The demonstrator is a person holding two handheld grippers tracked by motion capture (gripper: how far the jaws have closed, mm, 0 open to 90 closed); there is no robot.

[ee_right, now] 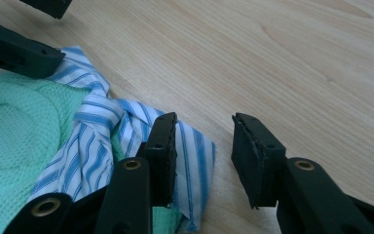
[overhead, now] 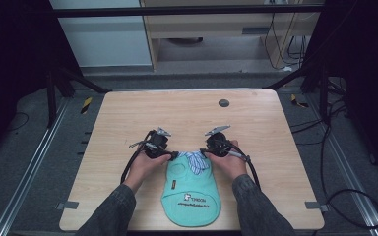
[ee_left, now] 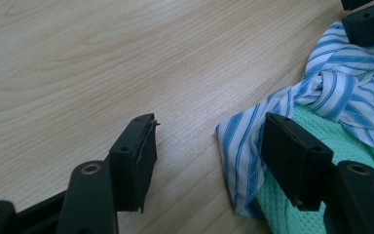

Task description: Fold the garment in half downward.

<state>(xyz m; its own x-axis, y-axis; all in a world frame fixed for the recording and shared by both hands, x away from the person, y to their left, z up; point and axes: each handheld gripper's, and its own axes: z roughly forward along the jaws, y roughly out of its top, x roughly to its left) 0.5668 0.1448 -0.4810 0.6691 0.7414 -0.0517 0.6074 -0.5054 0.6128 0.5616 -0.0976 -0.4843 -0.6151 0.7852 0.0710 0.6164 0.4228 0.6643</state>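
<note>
Two wide-open tools, left tool (overhead: 173, 155) and right tool (overhead: 203, 153), flank a green bib (overhead: 191, 196) on the pale wooden table (overhead: 187, 110).

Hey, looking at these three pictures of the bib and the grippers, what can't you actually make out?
- Print on the bib: too small and blurred in the high view to read.
- Bib's striped collar: its ends lie under the left gripper and right gripper and hands in the high view.
- Bib's lower part: cut off by the frame edges in both gripper views.
- Dark round spot on the table: too small to identify.
</note>
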